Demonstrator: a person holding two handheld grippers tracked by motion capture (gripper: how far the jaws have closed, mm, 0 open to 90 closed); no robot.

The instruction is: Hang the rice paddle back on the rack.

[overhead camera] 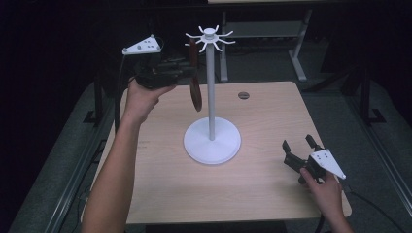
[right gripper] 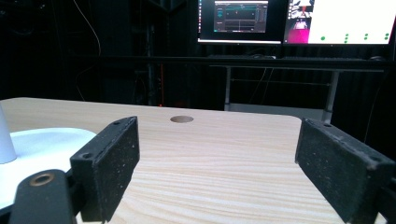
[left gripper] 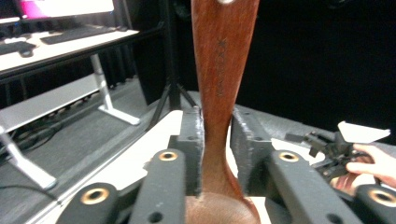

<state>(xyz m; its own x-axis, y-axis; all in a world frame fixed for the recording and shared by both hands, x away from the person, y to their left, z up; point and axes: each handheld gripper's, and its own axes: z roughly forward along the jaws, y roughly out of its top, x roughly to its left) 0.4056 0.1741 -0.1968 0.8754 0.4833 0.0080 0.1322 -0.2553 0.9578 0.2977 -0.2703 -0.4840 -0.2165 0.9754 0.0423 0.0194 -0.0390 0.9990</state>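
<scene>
Left tool (overhead camera: 187,73) clamps our wooden spoon (overhead camera: 195,87) beside the white rack (overhead camera: 212,92); right tool (overhead camera: 299,150) open; a misjudged hook risks dropping it.

No legible text, brand or number can be made out. A faint line of stamped or engraved marks is seen running along the wooden handle (left gripper: 219,70) in the left gripper view, but it is too blurred to be read. In the right gripper view, two lit monitors are shown behind the surface: a dark screen (right gripper: 240,21) with small panels and a bright screen (right gripper: 341,21) with pink and green spots; whatever is written on them is too small to be deciphered.
</scene>
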